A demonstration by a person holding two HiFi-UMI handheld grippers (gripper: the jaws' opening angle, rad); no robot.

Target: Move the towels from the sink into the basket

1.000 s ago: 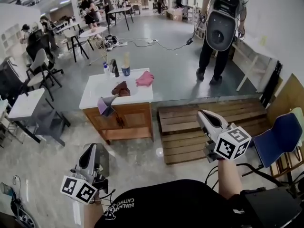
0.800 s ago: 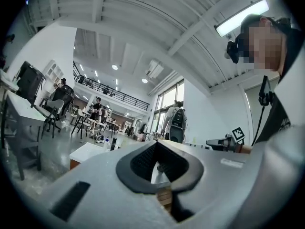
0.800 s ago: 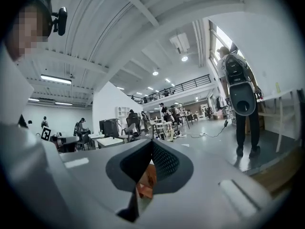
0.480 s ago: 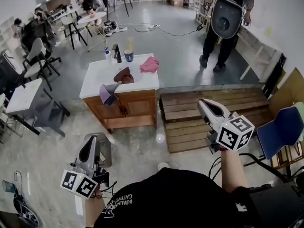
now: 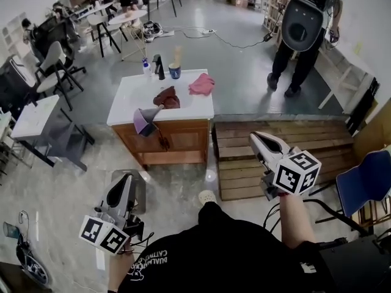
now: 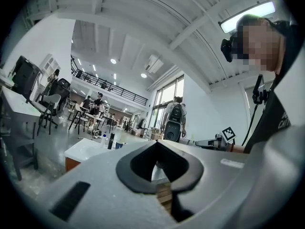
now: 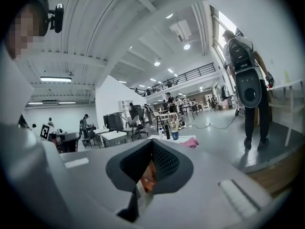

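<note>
A brown towel (image 5: 166, 97) lies bunched in the sink of a white-topped wooden cabinet (image 5: 128, 105) several steps ahead. A pink towel (image 5: 201, 84) rests on the counter's right part and also shows as the pink towel (image 7: 189, 142) in the right gripper view. A lilac basket-like container (image 5: 145, 122) hangs at the counter's front edge. My left gripper (image 5: 126, 180) is held low at the left, shut and holding nothing. My right gripper (image 5: 256, 141) points forward at the right, also shut and holding nothing. Both are far from the cabinet.
A faucet (image 5: 159, 67), a bottle (image 5: 146, 68) and a blue cup (image 5: 175, 71) stand at the counter's back. A wooden pallet platform (image 5: 287, 154) lies right of the cabinet. A person with a backpack (image 5: 303, 23) stands behind it. Tables and chairs (image 5: 43, 118) fill the left.
The head view has moved toward the cabinet, which now sits lower and further right in the picture. Both grippers keep their places and stay shut.
</note>
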